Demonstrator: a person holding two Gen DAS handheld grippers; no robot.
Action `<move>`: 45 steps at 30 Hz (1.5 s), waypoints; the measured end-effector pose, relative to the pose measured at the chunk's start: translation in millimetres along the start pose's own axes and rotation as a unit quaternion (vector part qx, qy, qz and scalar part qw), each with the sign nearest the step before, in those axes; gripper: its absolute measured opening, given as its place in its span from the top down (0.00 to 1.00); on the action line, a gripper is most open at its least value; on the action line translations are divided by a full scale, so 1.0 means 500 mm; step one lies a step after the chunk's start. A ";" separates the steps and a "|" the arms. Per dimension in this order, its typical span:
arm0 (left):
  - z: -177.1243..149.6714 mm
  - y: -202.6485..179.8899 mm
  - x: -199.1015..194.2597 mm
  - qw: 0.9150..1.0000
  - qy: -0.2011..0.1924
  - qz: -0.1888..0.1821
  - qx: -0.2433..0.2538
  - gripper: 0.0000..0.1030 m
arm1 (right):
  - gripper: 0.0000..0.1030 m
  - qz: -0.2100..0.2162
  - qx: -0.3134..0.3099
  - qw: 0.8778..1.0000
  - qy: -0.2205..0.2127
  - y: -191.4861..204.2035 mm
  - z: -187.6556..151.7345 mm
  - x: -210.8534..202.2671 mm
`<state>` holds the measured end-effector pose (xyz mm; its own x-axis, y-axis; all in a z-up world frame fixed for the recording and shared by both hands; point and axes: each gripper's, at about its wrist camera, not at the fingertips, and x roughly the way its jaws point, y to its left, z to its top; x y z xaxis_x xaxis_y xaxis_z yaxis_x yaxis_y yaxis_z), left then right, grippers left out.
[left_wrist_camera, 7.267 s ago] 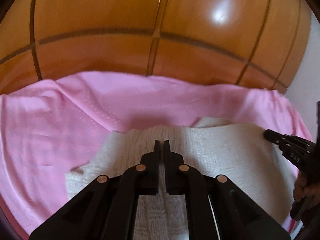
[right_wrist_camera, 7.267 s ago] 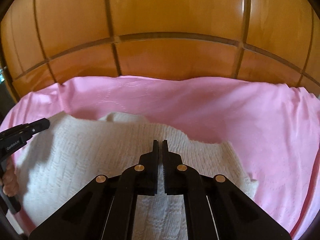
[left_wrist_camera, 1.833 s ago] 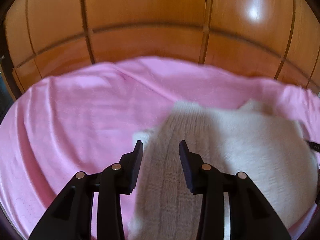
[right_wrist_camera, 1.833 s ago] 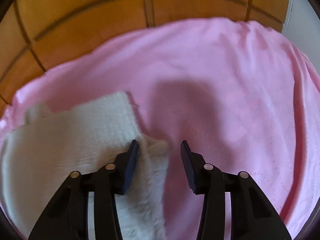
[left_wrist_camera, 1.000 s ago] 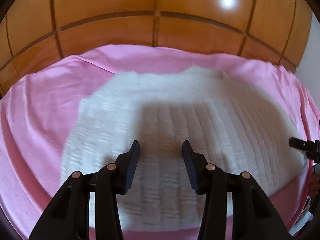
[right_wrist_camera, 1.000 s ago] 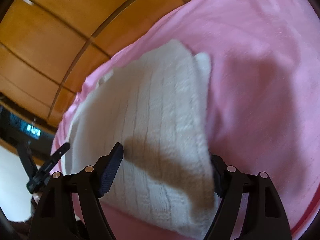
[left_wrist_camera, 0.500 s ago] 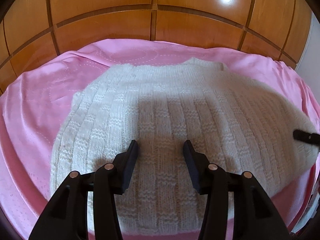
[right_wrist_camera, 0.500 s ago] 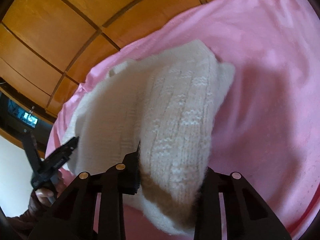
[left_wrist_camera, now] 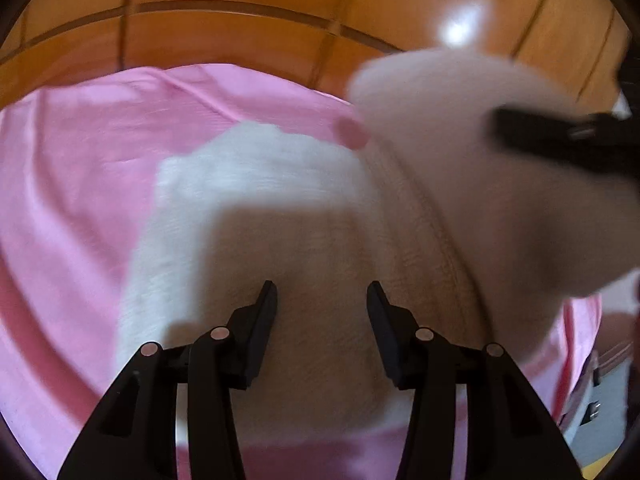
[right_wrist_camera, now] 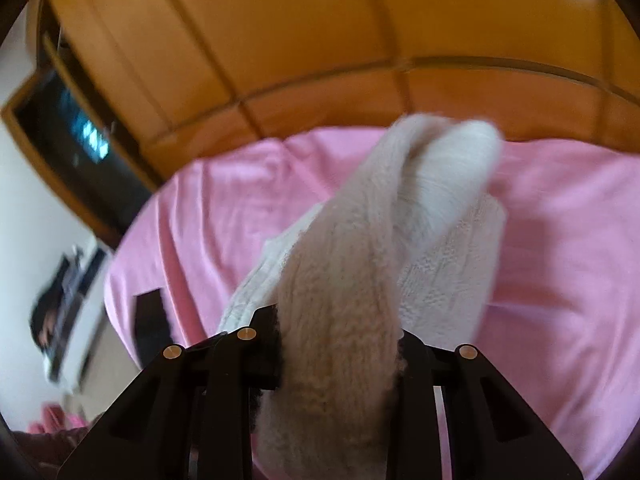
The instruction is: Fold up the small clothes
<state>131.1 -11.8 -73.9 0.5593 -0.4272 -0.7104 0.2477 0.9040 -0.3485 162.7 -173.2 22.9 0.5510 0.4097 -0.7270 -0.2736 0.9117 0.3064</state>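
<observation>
Left wrist view: wood panelling [left_wrist_camera: 240, 36] with dark grooves curves behind a pink sheet [left_wrist_camera: 72, 184], which covers whatever the work lies on, so I cannot tell whether that is a bed or some other surface. A bright glare spot [left_wrist_camera: 464, 28] sits on the panels, right of the sheet's far edge. On the sheet lies a cream knitted sweater [left_wrist_camera: 304, 248], blurred, its left part flat on the cloth and lit white, its right part raised into a thick fold above the sheet. The left gripper [left_wrist_camera: 322, 300] hangs over the flat part with its jaws spread apart and nothing between them. Right of it, the right gripper [left_wrist_camera: 560, 140] shows as a dark blurred bar against the lifted fold.

Right wrist view: left of the pink sheet [right_wrist_camera: 568, 280] stand a white wall and a dark framed opening [right_wrist_camera: 76, 136] with blue glints, then the same wood panelling [right_wrist_camera: 304, 40]. The sweater [right_wrist_camera: 360, 272] rises off the sheet as a bunched, ribbed roll. The right gripper [right_wrist_camera: 338, 340] is clamped on its near end, the knit filling the gap between the jaws.
</observation>
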 end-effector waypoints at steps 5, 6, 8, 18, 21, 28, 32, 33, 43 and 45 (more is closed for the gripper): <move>-0.032 0.120 -0.090 0.998 -0.024 0.013 -0.062 0.56 | 0.75 -0.006 -0.035 0.998 0.045 0.082 0.004 0.087; -0.035 0.133 -0.098 0.997 -0.026 0.017 -0.070 0.56 | 0.75 -0.004 -0.045 0.997 0.055 0.099 0.002 0.100; -0.040 0.168 -0.121 0.995 -0.033 0.021 -0.092 0.56 | 0.72 0.000 -0.064 0.995 0.070 0.122 -0.005 0.114; -0.023 0.201 -0.202 0.985 -0.068 -0.049 -0.149 0.41 | 0.46 0.093 -0.001 0.995 -0.031 0.052 -0.043 -0.041; -0.009 0.189 -0.209 0.978 -0.067 -0.106 -0.169 0.39 | 0.46 0.040 0.017 0.998 -0.046 -0.011 -0.097 -0.089; 0.005 0.087 -0.162 0.986 -0.026 -0.118 -0.111 0.37 | 0.46 -0.049 -0.038 0.998 -0.023 -0.030 -0.236 -0.113; 0.017 0.072 -0.103 0.991 0.009 -0.089 -0.099 0.66 | 0.39 -0.068 -0.077 0.995 -0.015 0.002 -0.261 -0.059; 0.026 0.071 -0.095 0.992 0.011 -0.084 -0.093 0.79 | 0.39 -0.099 -0.093 0.991 -0.019 0.009 -0.259 -0.035; 0.015 0.154 -0.107 0.995 0.022 -0.017 -0.100 0.93 | 0.87 -0.114 -0.145 0.982 -0.042 0.023 -0.278 -0.069; -0.023 0.150 -0.052 0.995 0.062 0.021 -0.080 0.93 | 0.88 -0.124 -0.142 0.982 -0.016 0.010 -0.295 -0.027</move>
<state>125.9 67.0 -88.4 0.4626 -0.3966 -0.7929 0.0905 0.9108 -0.4028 37.6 -178.6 -56.2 0.6515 0.1810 -0.7367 -0.3345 0.9402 -0.0648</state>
